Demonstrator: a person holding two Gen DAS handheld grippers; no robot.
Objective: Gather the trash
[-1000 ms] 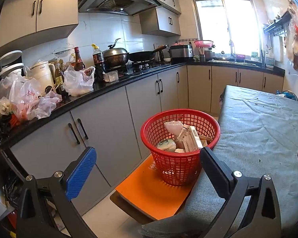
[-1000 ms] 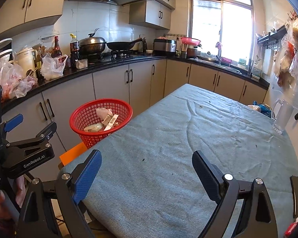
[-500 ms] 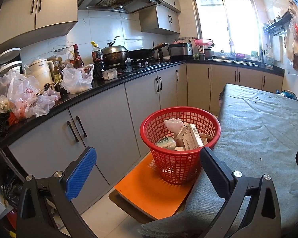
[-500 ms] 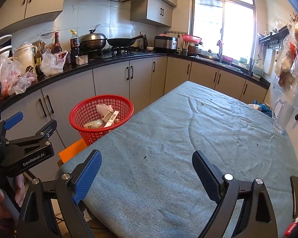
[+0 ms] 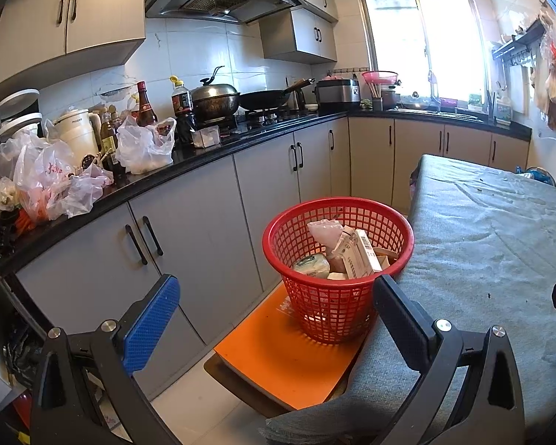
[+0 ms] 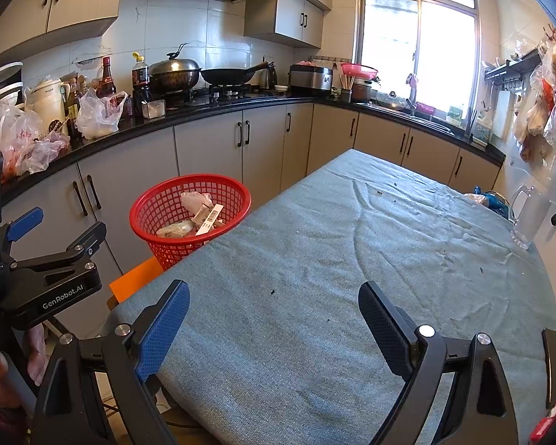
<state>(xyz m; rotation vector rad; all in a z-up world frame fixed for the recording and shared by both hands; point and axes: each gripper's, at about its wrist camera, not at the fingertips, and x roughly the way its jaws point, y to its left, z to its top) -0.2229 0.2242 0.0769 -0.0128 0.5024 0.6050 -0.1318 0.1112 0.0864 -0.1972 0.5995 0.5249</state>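
Your left gripper [image 5: 274, 319] has its jaws spread wide with nothing between them, and it looks over the table corner toward the basket [image 5: 337, 270]. The basket stands upright on an orange stool [image 5: 278, 363], touching the edge of the table [image 5: 482, 259], ahead of and slightly right of the left gripper's centre line. Your right gripper [image 6: 274, 330] is likewise spread wide and empty, held above the near end of the table; from it the basket sits ahead and to the left, beyond the table edge. Inside the basket lie the trash items: a white box [image 5: 363, 256] with a barcode, leaning with its long axis running from low near the centre up toward the far rim, a crumpled pink wrapper [image 5: 324, 230] behind it, and a round pale packet [image 5: 311, 265] lower left. The left view shows the stool and the basket wall in full. The right view shows the whole table top, scattered with small dark crumbs [image 6: 272, 291], a clear jug [image 6: 530, 217] at its far right edge, and the left gripper's body [image 6: 52, 278] at the left. A counter [image 5: 166, 170] with bags and pots runs behind the basket.
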